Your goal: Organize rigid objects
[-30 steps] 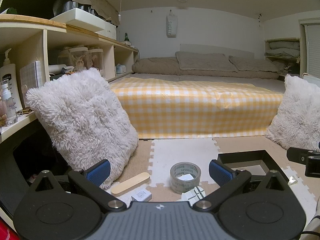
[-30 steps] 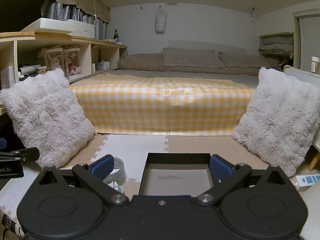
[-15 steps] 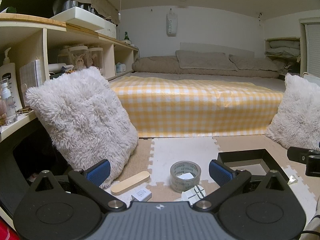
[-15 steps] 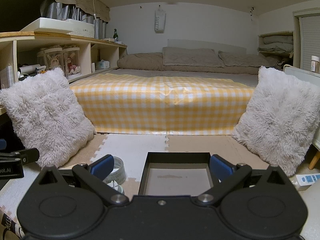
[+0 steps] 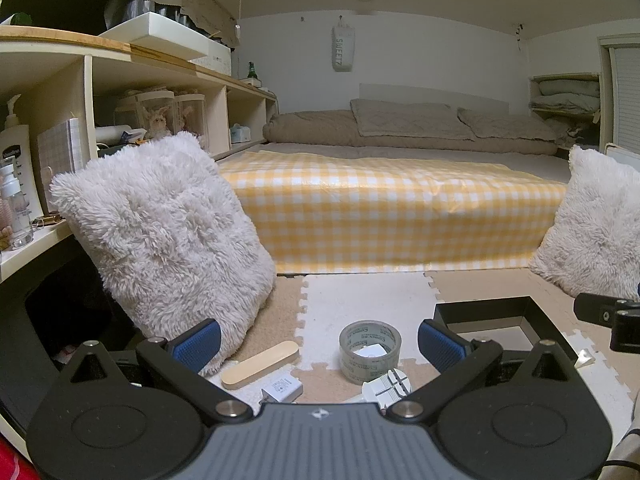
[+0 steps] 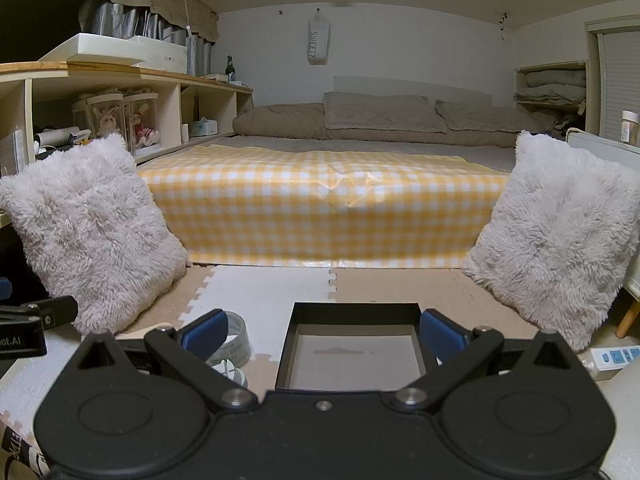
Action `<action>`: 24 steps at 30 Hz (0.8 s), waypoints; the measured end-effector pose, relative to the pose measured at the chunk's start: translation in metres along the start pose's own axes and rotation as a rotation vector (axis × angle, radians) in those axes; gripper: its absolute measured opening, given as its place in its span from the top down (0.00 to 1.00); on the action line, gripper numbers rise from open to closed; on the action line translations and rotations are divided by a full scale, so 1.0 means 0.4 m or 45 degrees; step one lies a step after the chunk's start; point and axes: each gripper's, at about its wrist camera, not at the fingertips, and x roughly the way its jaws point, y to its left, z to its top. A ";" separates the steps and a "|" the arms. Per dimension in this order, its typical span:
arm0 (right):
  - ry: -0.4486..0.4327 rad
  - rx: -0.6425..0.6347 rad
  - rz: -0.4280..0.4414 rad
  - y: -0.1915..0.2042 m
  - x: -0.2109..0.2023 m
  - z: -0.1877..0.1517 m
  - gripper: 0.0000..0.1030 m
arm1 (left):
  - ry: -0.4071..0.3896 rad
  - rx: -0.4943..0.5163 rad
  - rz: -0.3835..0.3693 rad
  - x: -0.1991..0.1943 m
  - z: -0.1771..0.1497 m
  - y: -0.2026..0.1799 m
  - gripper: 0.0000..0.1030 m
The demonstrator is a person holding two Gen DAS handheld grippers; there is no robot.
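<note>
— Where's the tape?

— The tape roll (image 5: 370,350) lies flat dead ahead of my left gripper (image 5: 319,344), both its fingers spread and empty. Wooden stick (image 5: 260,364) sits ahead-left, pointing diagonally, charger (image 5: 282,389) below.

— And the box?

— The black tray (image 6: 356,314) sits straight ahead of my right gripper (image 6: 322,334), likewise spread, holding nothing. Nothing blocks either.
</note>
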 end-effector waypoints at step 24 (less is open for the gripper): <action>-0.038 0.101 -0.028 -0.036 0.000 0.035 0.00 | 0.021 -0.025 -0.026 0.001 0.012 -0.005 0.00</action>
